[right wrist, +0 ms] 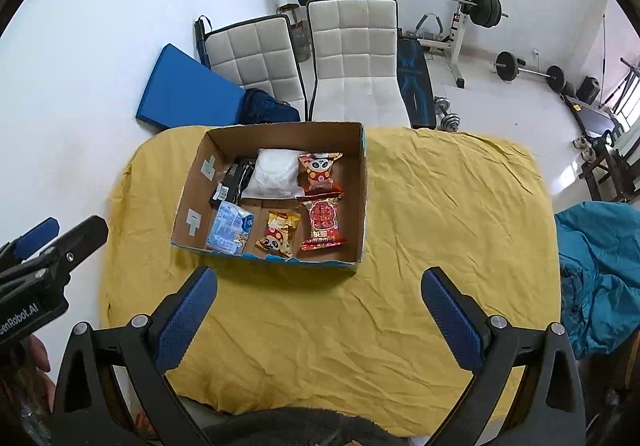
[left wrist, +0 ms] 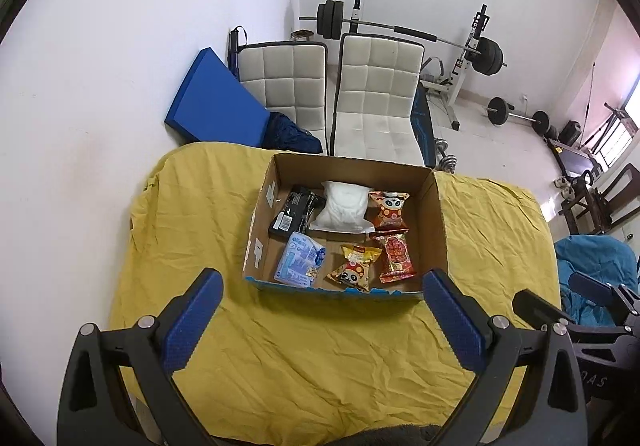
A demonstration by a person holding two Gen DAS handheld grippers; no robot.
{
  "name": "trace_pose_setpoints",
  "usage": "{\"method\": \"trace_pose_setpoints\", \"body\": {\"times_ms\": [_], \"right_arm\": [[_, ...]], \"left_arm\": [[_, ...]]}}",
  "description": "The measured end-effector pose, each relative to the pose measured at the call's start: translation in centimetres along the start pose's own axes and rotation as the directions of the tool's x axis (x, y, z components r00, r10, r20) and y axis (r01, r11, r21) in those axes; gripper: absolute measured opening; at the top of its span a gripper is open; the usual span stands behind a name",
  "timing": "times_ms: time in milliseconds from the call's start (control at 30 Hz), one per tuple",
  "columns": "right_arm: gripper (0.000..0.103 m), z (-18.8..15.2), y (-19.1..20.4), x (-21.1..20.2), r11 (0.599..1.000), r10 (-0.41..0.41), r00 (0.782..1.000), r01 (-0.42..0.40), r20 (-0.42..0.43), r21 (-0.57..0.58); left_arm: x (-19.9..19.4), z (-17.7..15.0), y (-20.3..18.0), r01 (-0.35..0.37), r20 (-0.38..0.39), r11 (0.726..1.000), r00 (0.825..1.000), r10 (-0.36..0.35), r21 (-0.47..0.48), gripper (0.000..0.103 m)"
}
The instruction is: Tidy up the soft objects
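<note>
- At the centre of both views I see the cardboard box [left wrist: 436,222] [right wrist: 362,182] sitting open on the yellow cloth [left wrist: 304,358] [right wrist: 440,214] that covers the table.
- My left gripper [left wrist: 322,296] fills the lower part of the left wrist view, its blue pads spread wide with nothing between them, hovering over bare cloth on the near side of the box.
- My right gripper [right wrist: 320,292] stands the same way in its own view: wide apart, holding nothing, over the cloth below the box.
- Inside the box, along the far row, lie a black packet [left wrist: 296,208] [right wrist: 234,182], a white soft pack [left wrist: 344,208] [right wrist: 276,172] and an orange panda snack bag [left wrist: 388,210] [right wrist: 321,172].
- Along the near row lie a light blue tissue pack [left wrist: 298,260] [right wrist: 230,228], a yellow panda snack bag [left wrist: 354,262] [right wrist: 279,232] and a red snack bag [left wrist: 396,256] [right wrist: 323,222].
- In the upper half of each frame two white padded chairs [left wrist: 376,98] [right wrist: 354,54] stand behind the table, with a blue mat [left wrist: 212,94] [right wrist: 182,86] leaning on the wall to their left.
- A barbell rack [left wrist: 472,46] [right wrist: 468,2] sits further back at upper right.
- A teal fabric heap [left wrist: 592,258] [right wrist: 600,266] lies at the right edge.
</note>
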State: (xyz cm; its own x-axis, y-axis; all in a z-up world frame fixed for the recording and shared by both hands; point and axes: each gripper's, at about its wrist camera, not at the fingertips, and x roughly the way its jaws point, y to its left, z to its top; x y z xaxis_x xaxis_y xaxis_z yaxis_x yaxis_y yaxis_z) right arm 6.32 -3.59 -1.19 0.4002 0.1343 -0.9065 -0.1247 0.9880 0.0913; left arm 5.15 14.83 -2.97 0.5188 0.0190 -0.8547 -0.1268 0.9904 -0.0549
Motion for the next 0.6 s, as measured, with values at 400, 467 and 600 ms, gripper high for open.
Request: {"method": "trace_pose_setpoints", "body": {"times_ms": [400, 467, 600], "right_arm": [[0.103, -0.2, -0.5, -0.9, 1.0, -0.013, 1.0, 0.012, 0.016, 0.014], [0.103, -0.3, -0.5, -1.0, 1.0, -0.016, 1.0, 0.016, 0.018, 0.013], [0.103, -0.5, -0.5, -1.2, 1.0, -0.019, 1.0, 0.019, 0.02, 0.014]], "left_arm": [[-0.1, -1.0, -1.1, -0.01, -0.024, 1.0, 1.0, 0.011, 0.02, 0.103], [-0.3, -1.1, -1.2, -0.011, -0.022, 1.0, 1.0, 0.012, 0.02, 0.103], [-0.6, -1.2, -1.4, -0.007, -0.02, 1.0, 1.0, 0.008, 0.02, 0.103]]}}
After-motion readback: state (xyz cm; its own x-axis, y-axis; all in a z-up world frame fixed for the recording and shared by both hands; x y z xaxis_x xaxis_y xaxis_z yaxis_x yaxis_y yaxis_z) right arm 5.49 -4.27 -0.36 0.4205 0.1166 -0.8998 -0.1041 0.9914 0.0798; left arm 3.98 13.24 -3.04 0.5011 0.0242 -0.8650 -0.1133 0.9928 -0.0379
